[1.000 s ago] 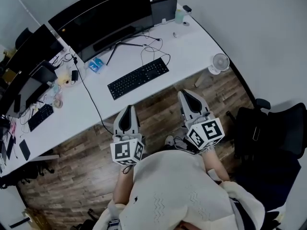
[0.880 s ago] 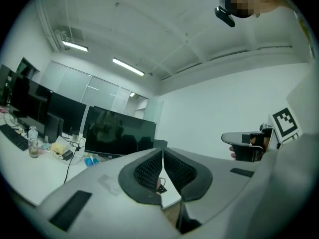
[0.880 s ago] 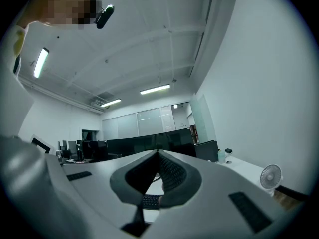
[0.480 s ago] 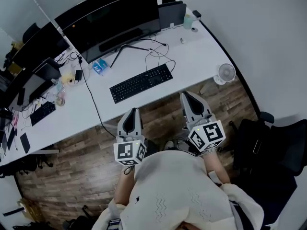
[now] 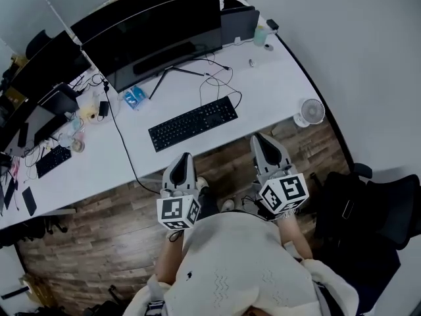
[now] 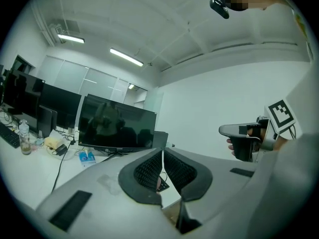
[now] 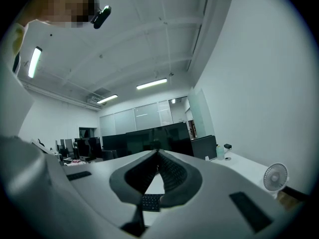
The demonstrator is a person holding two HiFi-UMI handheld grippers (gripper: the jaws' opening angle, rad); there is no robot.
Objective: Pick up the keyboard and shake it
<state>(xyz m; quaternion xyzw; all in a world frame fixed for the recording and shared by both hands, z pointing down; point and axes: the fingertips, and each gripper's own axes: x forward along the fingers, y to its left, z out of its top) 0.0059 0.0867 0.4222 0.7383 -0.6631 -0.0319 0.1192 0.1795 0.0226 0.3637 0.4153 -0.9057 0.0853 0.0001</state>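
The keyboard (image 5: pixel 193 124) lies on the white desk (image 5: pixel 276 78) ahead of both grippers, its long axis running across the person with the right end angled farther away. The left gripper (image 5: pixel 182 158) points toward its middle and is nearer; the right gripper (image 5: pixel 262 140) sits just past its right end. Both have their jaws closed and hold nothing. Compared with a second ago, both seem slightly closer to the keyboard.

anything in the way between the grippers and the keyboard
Nothing visible. Only bare desk lies between the keyboard and the left gripper and right gripper, both short of the desk's edge, jaws together.
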